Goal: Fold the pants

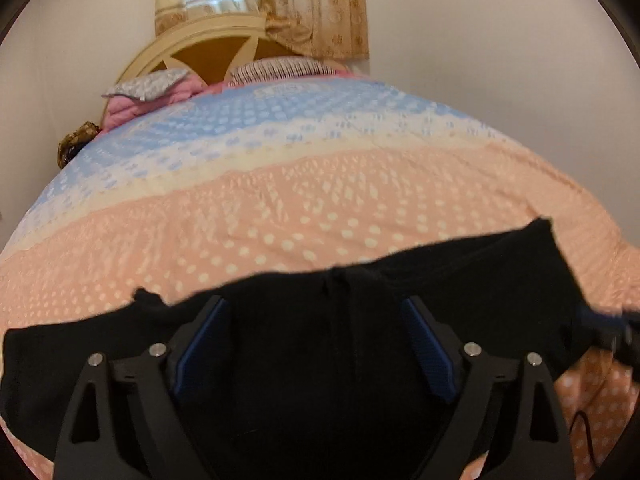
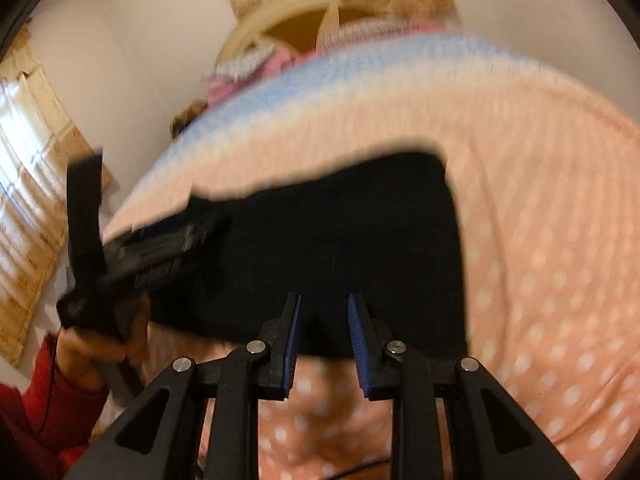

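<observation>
The bed's dotted bedspread point(image 1: 320, 208) stretches ahead of both claws, peach near them and blue toward the headboard point(image 1: 192, 46). On it, directly under and just ahead of the claws, the black pants point(image 2: 340, 240) lie folded into a compact block, its far edge roughly straight and its right edge square.

The left claw point(image 1: 316, 344) hangs over the pants with its jaws wide apart and nothing clamped; the dark cloth lies below and between the blue pads point(image 1: 200, 344), not pinched. The right claw point(image 2: 324, 336) sits at the near hem, jaws parted a little, and no cloth appears caught between them, though motion blur softens that view.

The step in hand looks like releasing and settling a fold. To do it well, the left claw should lift clear without snagging, and any next grip should take the near edge at both corners, evenly, so the layers stay aligned.
</observation>
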